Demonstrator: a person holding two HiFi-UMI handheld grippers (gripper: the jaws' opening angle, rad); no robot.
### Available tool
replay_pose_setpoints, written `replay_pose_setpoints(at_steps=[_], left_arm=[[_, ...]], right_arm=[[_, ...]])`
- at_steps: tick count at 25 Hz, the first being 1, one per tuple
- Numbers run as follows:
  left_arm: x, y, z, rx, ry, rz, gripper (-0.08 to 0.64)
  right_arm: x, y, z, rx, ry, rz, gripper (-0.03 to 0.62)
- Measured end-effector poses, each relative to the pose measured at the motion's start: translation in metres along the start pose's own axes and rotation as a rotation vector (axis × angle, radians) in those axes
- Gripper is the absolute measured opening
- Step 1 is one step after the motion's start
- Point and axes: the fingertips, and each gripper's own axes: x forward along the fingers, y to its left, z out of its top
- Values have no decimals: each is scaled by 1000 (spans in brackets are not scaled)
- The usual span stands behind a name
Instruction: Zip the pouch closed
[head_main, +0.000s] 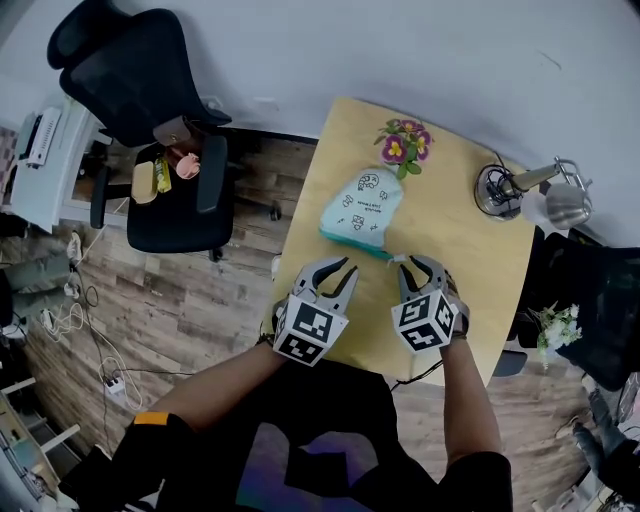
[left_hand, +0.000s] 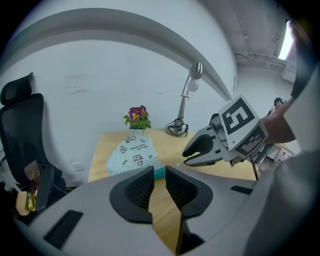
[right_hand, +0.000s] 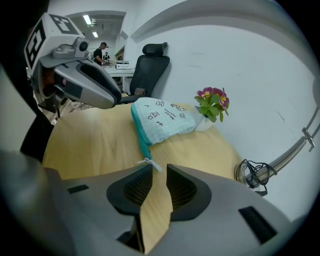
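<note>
Nearest the head camera, 2 hand-held claws are seen low over a pale wooden worktop (head_main: 480, 265). The left claw (head_main: 345, 268) and the right claw (head_main: 418, 266) are each narrowly parted, with nothing between the tips. A pale blue pouch (head_main: 365, 205) printed with small drawings is laid flat just beyond them, its teal zip edge (head_main: 355, 243) turned toward the person. A small white zip pull (right_hand: 150, 163) is seen just ahead of the right claw. The pouch is judged light, soft and apt to slide, so the fabric would need pinning while the pull is gripped. A white wall is met by the worktop; a black office chair (head_main: 160, 100), a desk lamp (head_main: 530, 190) and potted flowers (head_main: 403, 142) are nearby.
</note>
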Motion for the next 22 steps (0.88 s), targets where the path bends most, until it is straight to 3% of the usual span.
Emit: replay_pose_setpoints(at_steps=[11,13,16,22], left_arm=[[4,6,-10,-13,30,-1,72],[3,4,-11,-10,30,-7,72],[1,1,-9,-4,23,-15,72],[-8,-8,-1,20,-1,-39,72]], right_arm=[[24,11,1,-152,24,128,103],[26,13,1,-165,35,133,60],[22,15,3,-141,37,151,32],[-8,29,23,20,-18,272,28]])
